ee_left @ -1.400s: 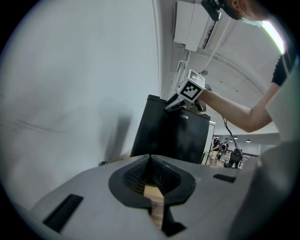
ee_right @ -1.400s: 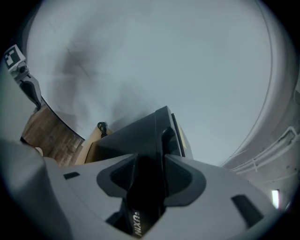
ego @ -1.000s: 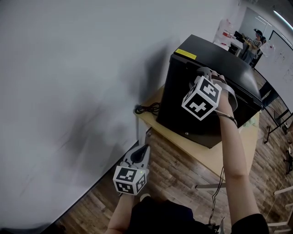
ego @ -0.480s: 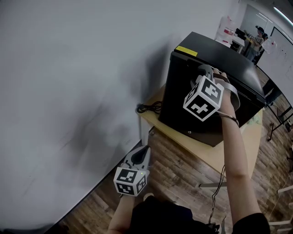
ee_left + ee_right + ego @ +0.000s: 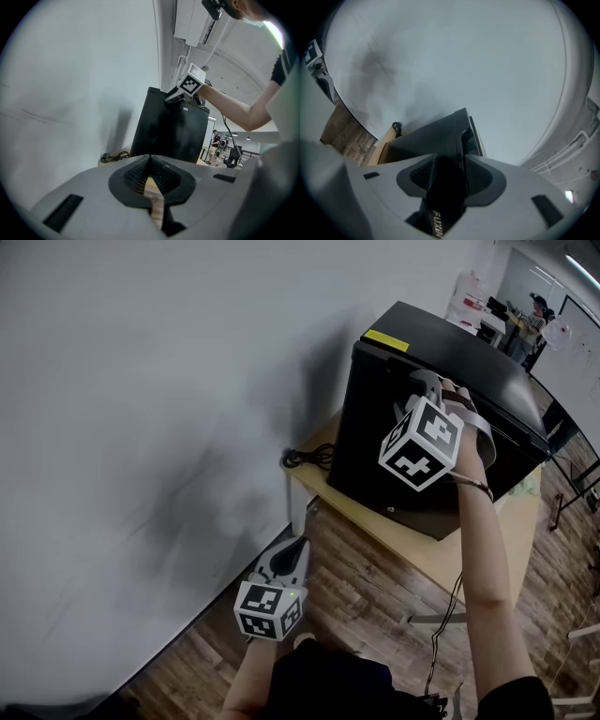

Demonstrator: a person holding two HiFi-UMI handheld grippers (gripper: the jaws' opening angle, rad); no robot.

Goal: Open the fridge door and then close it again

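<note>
One black fridge [image 5: 469,381] stood along the wall-side edge of the wooden table [image 5: 441,554], with a cable [image 5: 305,460] coiled at the table's corner beside it. The right gripper [image 5: 417,385] clamped the top edge of the fridge door [image 5: 370,437]. The left gripper [image 5: 298,545] was pinched together, empty, low off the table's near edge.

We see a small black box-shaped fridge [image 5: 361,427], upright on a light wooden table [image 5: 441,554], door seems shut, yellow label [image 5: 385,340] at top corner.

The fridge [image 5: 367,437] is glossy, the table [image 5: 424,555] wooden.
</note>
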